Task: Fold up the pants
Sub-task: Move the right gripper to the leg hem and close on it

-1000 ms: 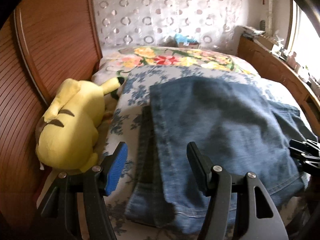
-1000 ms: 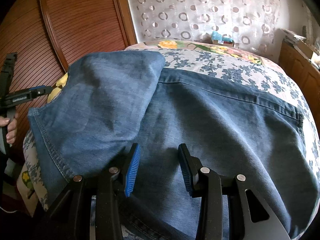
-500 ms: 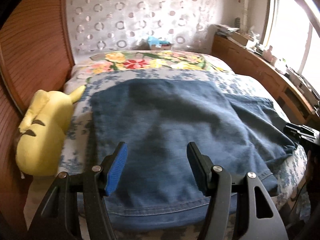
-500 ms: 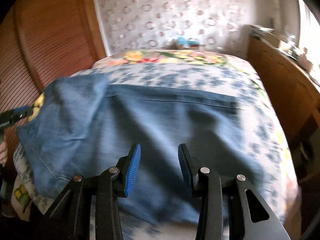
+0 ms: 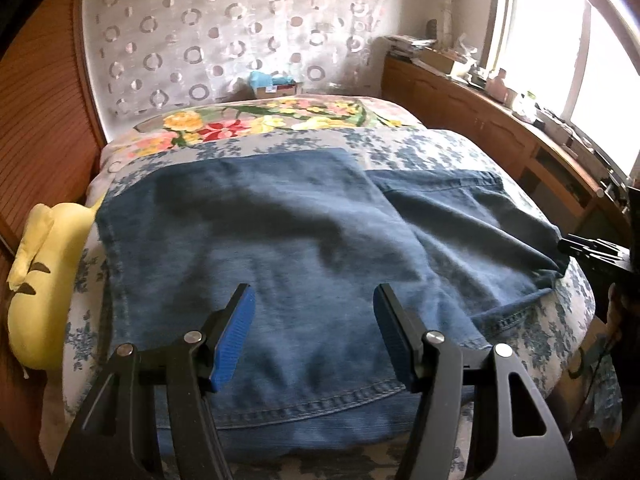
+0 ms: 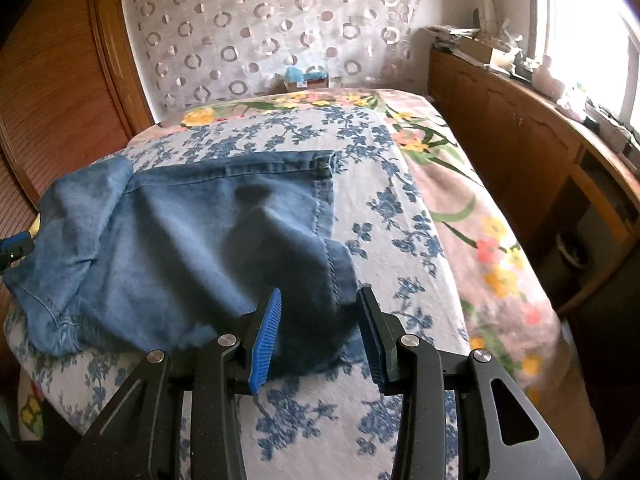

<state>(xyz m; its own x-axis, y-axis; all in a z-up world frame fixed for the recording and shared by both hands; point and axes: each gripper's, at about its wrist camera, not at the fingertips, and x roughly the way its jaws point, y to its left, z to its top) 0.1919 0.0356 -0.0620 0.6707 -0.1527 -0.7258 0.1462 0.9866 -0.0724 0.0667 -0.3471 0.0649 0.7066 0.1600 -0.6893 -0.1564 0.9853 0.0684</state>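
Left wrist view. Left gripper (image 5: 314,332) held low over near edge of bed, pointing forward across the pants (image 5: 280,264); fingers (image 5: 234,336) spread wide, blue pads facing each other, nothing between them, above the denim, contact not clear. Pants lying on blue-flowered bedspread (image 5: 420,148), one folded layer on top at left, lower layer spreading right toward bed edge. Right gripper (image 5: 592,250) visible at far right, at the tip of the denim corner. Yellow plush toy (image 5: 38,280) beside the bed at left, against wooden headboard (image 5: 36,112). Compared with half a second back: view swung a little rightward, plush pushed nearer the frame edge, window (image 5: 560,40) larger.

Right wrist view. Right gripper (image 6: 318,334) angled down over right corner of pants (image 6: 180,248), fingers (image 6: 266,336) apart; hem corner of the denim lying between and beneath them, not pinched. Cloth bunched and humped just ahead of the tips. Tip of left gripper (image 6: 16,246) at far left edge. Versus half a second ago: much more bare bedspread (image 6: 400,240) showing at right, denim now covering only the left half of frame, picture sharper.
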